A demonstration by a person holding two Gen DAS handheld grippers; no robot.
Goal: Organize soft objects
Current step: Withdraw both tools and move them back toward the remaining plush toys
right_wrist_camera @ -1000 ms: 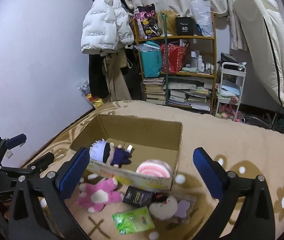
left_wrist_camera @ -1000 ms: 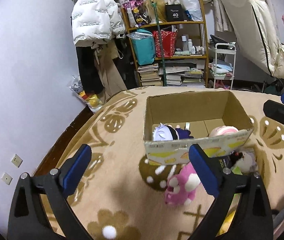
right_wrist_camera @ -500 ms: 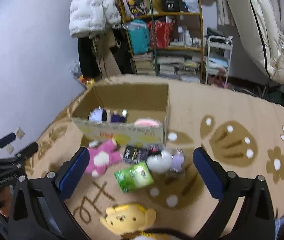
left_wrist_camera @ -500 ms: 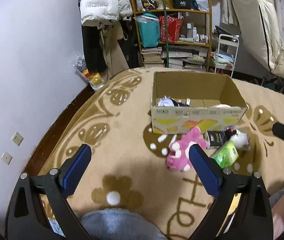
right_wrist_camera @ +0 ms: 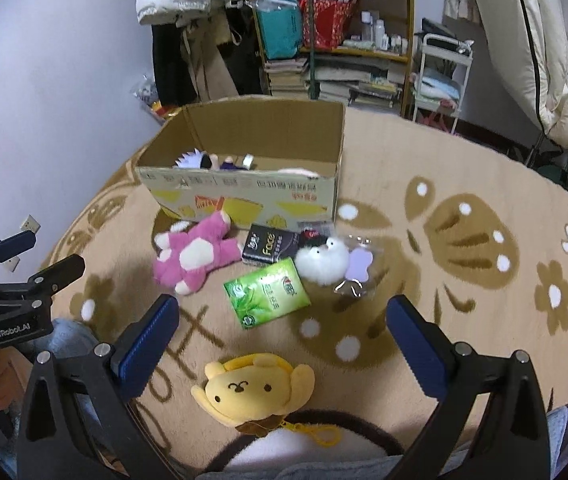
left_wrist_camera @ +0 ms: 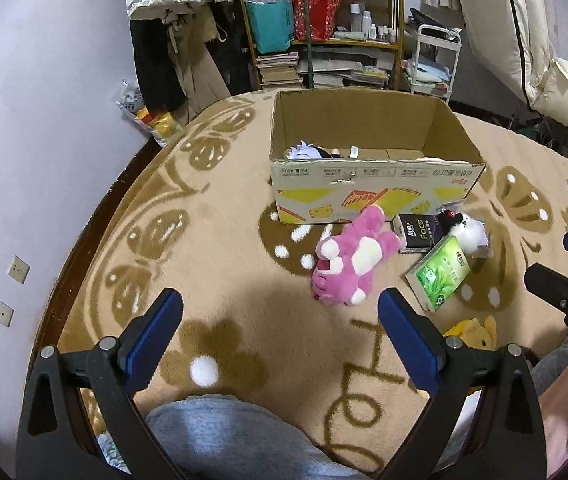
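An open cardboard box [left_wrist_camera: 376, 196] [right_wrist_camera: 244, 196] stands on the beige rug and holds a white-haired doll [right_wrist_camera: 194, 160] and a pink plush. In front of it lie a pink bear plush [left_wrist_camera: 350, 262] [right_wrist_camera: 194, 254], a black tissue pack [right_wrist_camera: 266, 246], a green tissue pack [left_wrist_camera: 442, 274] [right_wrist_camera: 266, 294], a white fluffy toy [right_wrist_camera: 322, 262] and a yellow dog plush [right_wrist_camera: 252, 390]. My left gripper [left_wrist_camera: 280, 336] is open and empty, above the rug short of the pink bear. My right gripper [right_wrist_camera: 282, 332] is open and empty, above the yellow plush.
A shelf with books and bags [left_wrist_camera: 316, 32] and hanging coats [left_wrist_camera: 172, 32] stand behind the rug. A white cart [right_wrist_camera: 442, 76] and a folded mattress [right_wrist_camera: 544, 60] are at the back right. The wall [left_wrist_camera: 24, 160] is at the left.
Both grippers have pulled back and up from the box. More of the rug and the yellow plush have come into view. Both stay open and empty.
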